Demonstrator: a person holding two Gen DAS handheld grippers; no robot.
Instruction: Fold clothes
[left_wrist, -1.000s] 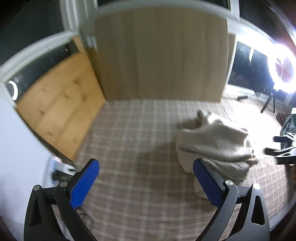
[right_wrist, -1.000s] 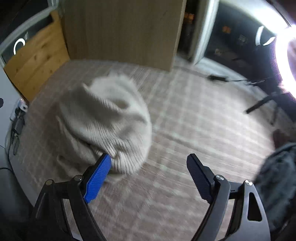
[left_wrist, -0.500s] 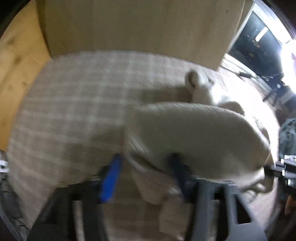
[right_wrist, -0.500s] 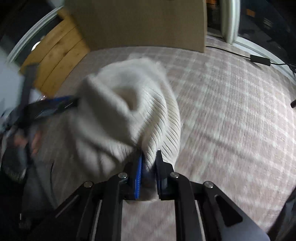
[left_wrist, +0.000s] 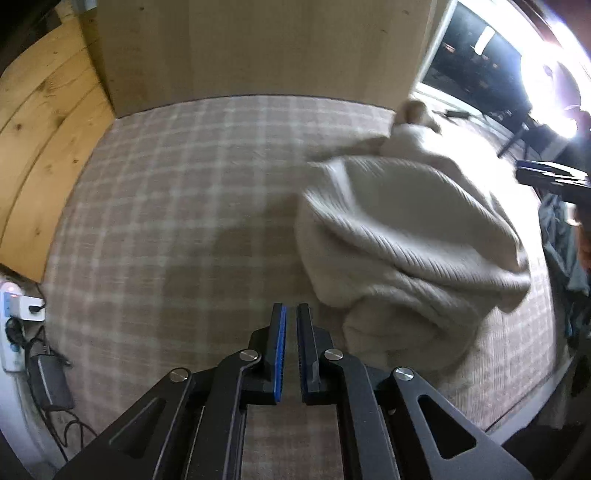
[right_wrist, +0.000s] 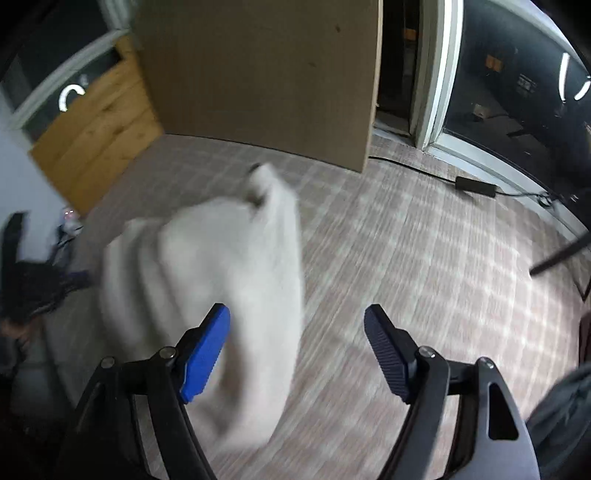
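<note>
Sweater has just been released by both grippers, left jaws closed empty, right jaws parted, and is left bunched, unfolded.

Checked cloth surface carries a rumpled cream sweater.

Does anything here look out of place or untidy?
Yes. The cream knit sweater lies in a crumpled heap on the checked rug, not spread flat for folding. Neither gripper holds it: the left gripper is shut on nothing, the right gripper is open.
</note>
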